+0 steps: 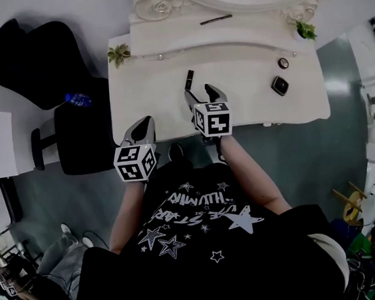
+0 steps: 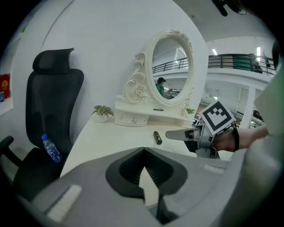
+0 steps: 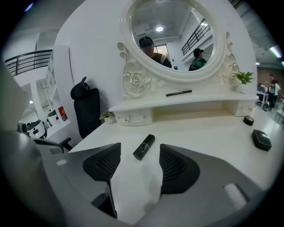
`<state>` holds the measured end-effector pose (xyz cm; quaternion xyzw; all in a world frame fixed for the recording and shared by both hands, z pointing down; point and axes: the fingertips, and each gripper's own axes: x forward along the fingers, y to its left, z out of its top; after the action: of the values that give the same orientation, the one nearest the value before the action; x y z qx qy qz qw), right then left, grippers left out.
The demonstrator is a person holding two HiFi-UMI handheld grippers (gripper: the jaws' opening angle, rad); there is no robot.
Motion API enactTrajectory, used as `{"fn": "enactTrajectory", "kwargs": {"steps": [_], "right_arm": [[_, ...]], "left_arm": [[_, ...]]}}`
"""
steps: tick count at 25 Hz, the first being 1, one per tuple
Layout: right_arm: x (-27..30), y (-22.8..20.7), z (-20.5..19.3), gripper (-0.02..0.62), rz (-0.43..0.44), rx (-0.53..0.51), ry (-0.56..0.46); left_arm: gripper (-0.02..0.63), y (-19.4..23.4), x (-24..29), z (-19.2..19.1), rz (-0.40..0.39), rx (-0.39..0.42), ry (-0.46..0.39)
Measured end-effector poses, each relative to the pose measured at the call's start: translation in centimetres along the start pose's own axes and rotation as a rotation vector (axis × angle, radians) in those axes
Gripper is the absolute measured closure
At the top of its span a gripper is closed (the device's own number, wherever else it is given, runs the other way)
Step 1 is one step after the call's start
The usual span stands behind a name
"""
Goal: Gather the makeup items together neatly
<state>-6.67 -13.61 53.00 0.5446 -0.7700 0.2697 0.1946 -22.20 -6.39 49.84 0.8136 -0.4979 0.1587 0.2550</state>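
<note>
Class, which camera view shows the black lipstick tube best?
The right gripper view: the lipstick tube lies close, large and unobstructed. The head view shows it small from above; the left gripper view shows it small and farther off.

Nothing here reads cleanly to me. My black T-shirt (image 1: 199, 222) carries white lettering among stars at lower centre, but it is upside down and too warped to spell out. The red sign (image 2: 4, 87) on the white wall at far left has print too small to read — likewise the clear plastic bottle's blue label (image 2: 53, 150).

Studio hall: white vanity table (image 1: 172, 109), office chair (image 1: 31, 61)
</note>
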Motion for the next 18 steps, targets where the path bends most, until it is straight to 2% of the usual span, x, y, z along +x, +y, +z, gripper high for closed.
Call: {"fn": "enactTrajectory", "kwargs": {"steps": [9, 18], "right_arm": [[4.8, -0.1, -0.1, 0.31, -0.115, -0.021, 0.083], [6.7, -0.9, -0.7, 0.383, -0.164, -0.064, 0.16]], "left_arm": [[0.604, 3.1, 2.0, 0.9, -0.057, 0.02, 0.037], [0.604, 4.4, 3.1, 1.6, -0.075, 0.023, 0.055]]}}
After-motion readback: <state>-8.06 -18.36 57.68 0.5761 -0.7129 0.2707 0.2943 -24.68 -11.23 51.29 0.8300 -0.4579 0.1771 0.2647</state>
